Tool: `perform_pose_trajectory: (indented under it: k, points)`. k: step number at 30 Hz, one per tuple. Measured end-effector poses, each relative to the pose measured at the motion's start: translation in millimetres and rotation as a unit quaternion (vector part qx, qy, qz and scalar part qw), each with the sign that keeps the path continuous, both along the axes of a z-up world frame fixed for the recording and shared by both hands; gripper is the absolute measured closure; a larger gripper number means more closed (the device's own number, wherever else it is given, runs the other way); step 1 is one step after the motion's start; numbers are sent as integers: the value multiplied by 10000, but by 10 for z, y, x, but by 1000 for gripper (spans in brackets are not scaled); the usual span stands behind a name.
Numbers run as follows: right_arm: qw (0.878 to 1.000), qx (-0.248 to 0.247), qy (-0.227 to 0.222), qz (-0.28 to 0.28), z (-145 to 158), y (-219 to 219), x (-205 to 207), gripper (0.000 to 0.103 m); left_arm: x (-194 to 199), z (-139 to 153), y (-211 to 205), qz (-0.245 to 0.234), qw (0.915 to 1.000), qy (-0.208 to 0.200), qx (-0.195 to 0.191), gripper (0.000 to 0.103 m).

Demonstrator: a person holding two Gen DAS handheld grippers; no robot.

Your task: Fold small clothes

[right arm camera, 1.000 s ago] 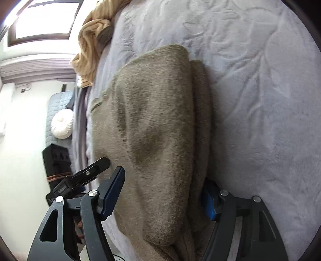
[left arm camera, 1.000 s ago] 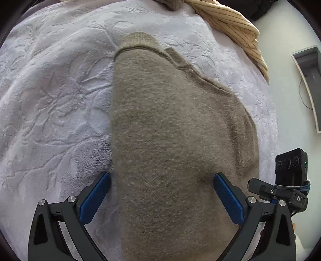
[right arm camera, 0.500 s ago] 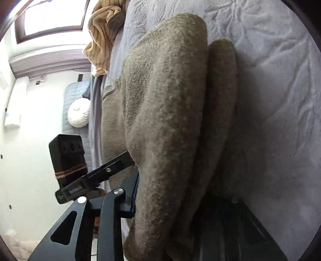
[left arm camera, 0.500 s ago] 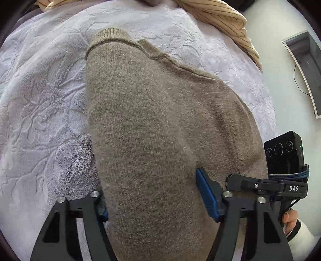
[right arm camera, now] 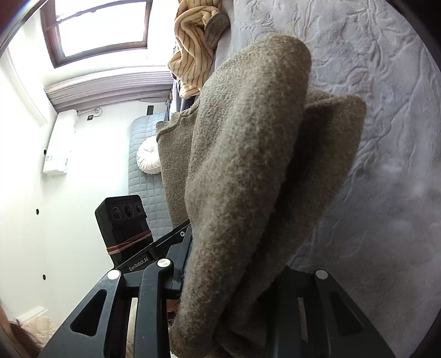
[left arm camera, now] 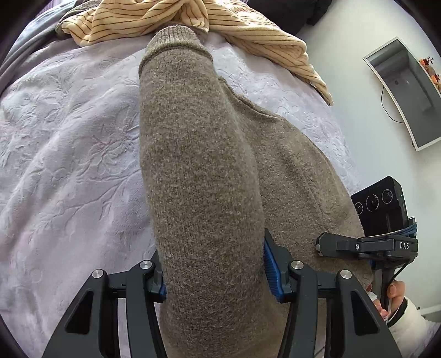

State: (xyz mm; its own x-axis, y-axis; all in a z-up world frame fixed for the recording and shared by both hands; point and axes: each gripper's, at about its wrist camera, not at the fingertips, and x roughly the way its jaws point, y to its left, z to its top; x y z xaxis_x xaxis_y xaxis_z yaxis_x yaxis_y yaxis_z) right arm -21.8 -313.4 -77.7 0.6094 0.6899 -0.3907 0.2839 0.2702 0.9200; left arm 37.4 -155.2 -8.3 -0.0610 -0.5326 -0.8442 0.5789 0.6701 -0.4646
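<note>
Now both grippers grip one brown knit sweater (left arm camera: 198,165) above a pale embossed blanket (left arm camera: 69,165). From the left wrist, the left gripper (left arm camera: 215,275) has just been closing its jaws, and they pinch a thick folded roll of the knit, one blue pad (left arm camera: 271,271) pressed into the fabric's right flank, the other mostly buried at its left. The roll's long axis runs straight away from the gripper, along the fingers, and ends in a ribbed cuff or hem (left arm camera: 173,38) that points at a heap of cream striped cloth (left arm camera: 154,19) at the blanket's far edge. The rest of the sweater spreads flatter to the right, toward the other gripper's camera block (left arm camera: 383,203), where a hand (left arm camera: 394,292) in a white sleeve shows.

From the right wrist, the right gripper (right arm camera: 234,278) has just been closing too; its jaws are clamped on bunched folds of the sweater (right arm camera: 248,165), the pads hidden by wool. Here the fold rises away from the gripper, lifted clear of the blanket (right arm camera: 386,110), its rounded end pointing up the frame. The striped cloth (right arm camera: 195,49) lies beyond, under a window (right arm camera: 102,27).
</note>
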Motion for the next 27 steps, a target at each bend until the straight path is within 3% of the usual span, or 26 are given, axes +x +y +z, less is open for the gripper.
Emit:
perform_pose_trajectory:
  k: [7, 16, 20, 24, 26, 27]
  points:
    - [9999, 85, 53, 56, -5, 794, -47, 70, -188, 9, 718, -31, 9998, 124, 170, 49]
    - [9980, 61, 505, 363, -318, 1886, 167, 70, -418, -387, 1676, 125, 9966, 388, 714, 48]
    - [9916, -455, 1072, 570, -450, 2069, 321, 64, -494, -588, 1944, 224, 9935, 352, 1060, 48]
    - [9859, -1064, 1193, 490, -280, 2108, 370, 57, -453, -420, 2157, 354, 9951, -2, 919, 48]
    - [9828, -1326, 1241, 339, -193, 2036, 391, 57, -387, -333, 2254, 460, 9939, -267, 968, 48]
    - [9791, -1534, 1303, 291, -147, 2000, 419, 63, -348, -316, 2287, 524, 9928, -368, 1007, 48]
